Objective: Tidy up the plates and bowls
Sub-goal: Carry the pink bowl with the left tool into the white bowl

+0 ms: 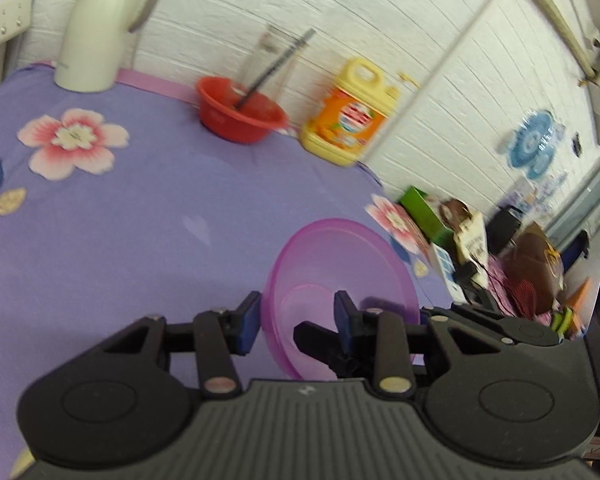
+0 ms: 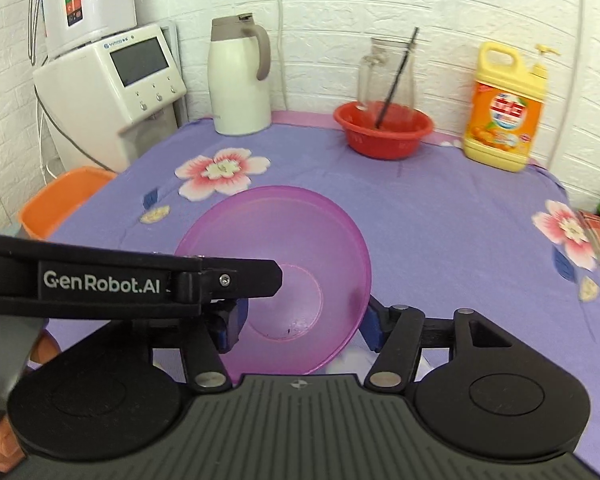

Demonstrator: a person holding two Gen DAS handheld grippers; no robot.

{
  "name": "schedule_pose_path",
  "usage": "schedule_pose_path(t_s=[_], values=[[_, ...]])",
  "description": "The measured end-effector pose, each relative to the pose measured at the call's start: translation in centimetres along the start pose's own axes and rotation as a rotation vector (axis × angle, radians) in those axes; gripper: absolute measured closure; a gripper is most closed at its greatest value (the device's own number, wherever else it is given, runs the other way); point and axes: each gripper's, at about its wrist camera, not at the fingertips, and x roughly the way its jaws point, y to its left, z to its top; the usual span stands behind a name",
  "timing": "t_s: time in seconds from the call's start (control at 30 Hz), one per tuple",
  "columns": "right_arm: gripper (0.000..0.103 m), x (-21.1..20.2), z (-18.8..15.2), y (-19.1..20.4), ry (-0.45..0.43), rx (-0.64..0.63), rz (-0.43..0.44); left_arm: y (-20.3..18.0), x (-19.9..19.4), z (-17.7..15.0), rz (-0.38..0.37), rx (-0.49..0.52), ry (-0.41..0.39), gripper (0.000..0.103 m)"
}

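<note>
A translucent purple bowl [image 2: 292, 248] is tilted up above the purple flowered tablecloth [image 2: 440, 208]. In the left wrist view the bowl [image 1: 340, 264] sits between the jaws of my left gripper [image 1: 298, 316], whose blue pads straddle its near rim with a gap. In the right wrist view my right gripper [image 2: 302, 324] is open with the bowl's lower part between its pads. The left gripper [image 2: 236, 280] reaches in from the left over the bowl's rim. A red bowl [image 2: 382, 128] with a glass jar and a straw stands at the back.
A white thermos jug [image 2: 240, 80], a yellow detergent bottle [image 2: 502, 112] and a white water dispenser [image 2: 112, 84] stand at the back by the white brick wall. An orange bin [image 2: 60, 200] sits off the table's left edge. Clutter [image 1: 500, 256] lies beyond the right edge.
</note>
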Motion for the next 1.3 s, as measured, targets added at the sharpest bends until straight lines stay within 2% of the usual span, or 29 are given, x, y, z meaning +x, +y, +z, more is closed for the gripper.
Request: schedule_pose_path(t_s=[0.17, 0.3, 0.6, 0.67, 0.77, 0.9, 1.0, 1.17, 1.3], values=[[0.0, -3.3, -3.8, -2.2, 0.039, 0.044, -0.042, -4.2, 0.6, -4.6, -0.039, 0.051, 0.06, 0.071], [0.0, -5.4, -6.3, -2.5, 0.049, 0.028, -0.077, -6.5, 0.8, -7.5, -0.062, 0.09, 0.097, 0.07], [0.0, -6.2, -10.3, -3.7, 0.091, 0.064, -0.035, -7.2, 1.9, -10.6, -0.048, 0.117, 0.18, 0.07], [0.0, -6.4, -10.8, -4.1, 0.087, 0.085, -0.012, -7.2, 2.0, -10.8, -0.025, 0.141, 0.171, 0.069], [0.0, -7.1, -11.1, -4.5, 0.066, 0.116, 0.01, -6.7, 1.9, -10.5, -0.029, 0.143, 0.165, 0.053], [0.0, -8.7, -11.3, -4.7, 0.014, 0.119, -0.024, -7.1, 0.8, -10.0, -0.053, 0.162, 0.136, 0.033], [0.0, -10.2, -11.5, -5.5, -0.036, 0.155, -0.048, -7.4, -0.6, -9.6, -0.04, 0.196, 0.078, 0.032], [0.0, -12.0, -12.6, -6.1, -0.139, 0.23, -0.06, -7.3, -2.0, -9.2, -0.019, 0.193, -0.001, 0.028], [0.0, -12.3, -13.9, -5.7, -0.19, 0.283, -0.08, -7.2, -2.2, -9.6, 0.009, 0.207, -0.017, 0.026]])
